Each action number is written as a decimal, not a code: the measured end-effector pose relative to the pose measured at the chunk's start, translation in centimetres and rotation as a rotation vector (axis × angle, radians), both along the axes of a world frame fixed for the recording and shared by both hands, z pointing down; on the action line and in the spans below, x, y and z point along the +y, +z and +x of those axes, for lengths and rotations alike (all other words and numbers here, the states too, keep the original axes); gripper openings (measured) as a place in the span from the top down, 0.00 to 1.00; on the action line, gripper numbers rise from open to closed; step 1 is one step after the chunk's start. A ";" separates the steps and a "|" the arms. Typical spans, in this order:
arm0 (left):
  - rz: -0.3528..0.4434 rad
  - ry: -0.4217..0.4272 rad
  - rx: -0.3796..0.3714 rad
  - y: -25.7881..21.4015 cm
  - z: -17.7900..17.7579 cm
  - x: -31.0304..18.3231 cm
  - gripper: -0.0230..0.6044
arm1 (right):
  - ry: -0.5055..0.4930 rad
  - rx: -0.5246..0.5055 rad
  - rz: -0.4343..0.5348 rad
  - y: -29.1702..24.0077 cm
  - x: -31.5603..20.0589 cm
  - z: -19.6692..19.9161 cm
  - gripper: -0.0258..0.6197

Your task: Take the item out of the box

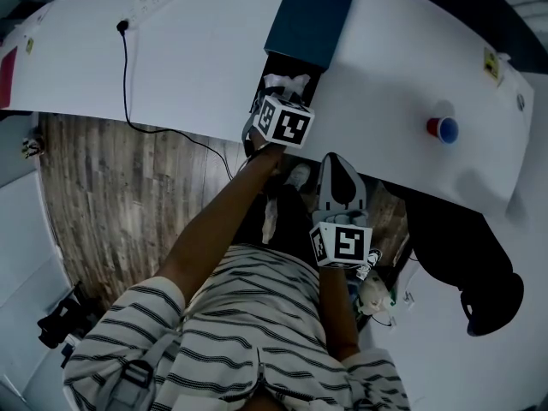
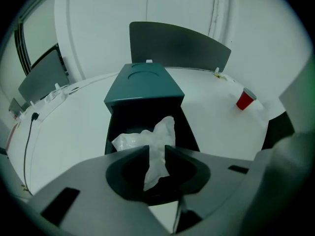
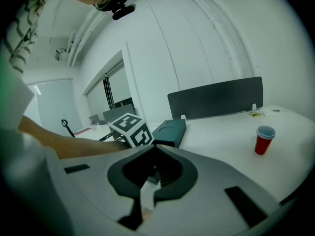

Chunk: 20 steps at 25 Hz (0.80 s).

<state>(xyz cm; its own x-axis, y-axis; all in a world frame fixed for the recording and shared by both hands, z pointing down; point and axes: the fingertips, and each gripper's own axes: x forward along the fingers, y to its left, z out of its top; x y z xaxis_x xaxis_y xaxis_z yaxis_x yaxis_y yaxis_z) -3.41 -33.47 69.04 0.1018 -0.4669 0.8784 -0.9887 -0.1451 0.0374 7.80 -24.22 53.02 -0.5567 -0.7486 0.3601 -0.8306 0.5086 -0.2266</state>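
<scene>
A dark teal box (image 1: 310, 17) lies on the white table (image 1: 197, 50), its open end toward me. A crumpled white item (image 2: 129, 140) lies in the opening and sticks out of it. My left gripper (image 2: 157, 152) is at the mouth of the box (image 2: 145, 85); a strip of the white item runs up between its jaw tips, and a gap still shows between them. In the head view the left gripper (image 1: 276, 101) hovers over the white item (image 1: 288, 83). My right gripper (image 3: 153, 149) is shut and empty, held back near my body (image 1: 339, 163), off the table's edge.
A red cup (image 1: 442, 129) stands on the table to the right of the box, also as the cup (image 2: 244, 99) and the cup (image 3: 264, 139). A black cable (image 1: 128, 67) trails over the table's left part. A dark divider panel (image 2: 177, 45) rises behind the box. A black chair (image 1: 479, 281) is at my right.
</scene>
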 end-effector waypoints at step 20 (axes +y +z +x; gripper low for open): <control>0.016 -0.005 0.032 -0.2 -0.7 0.2 0.92 | 0.007 0.000 -0.024 0.4 0.4 0.5 0.93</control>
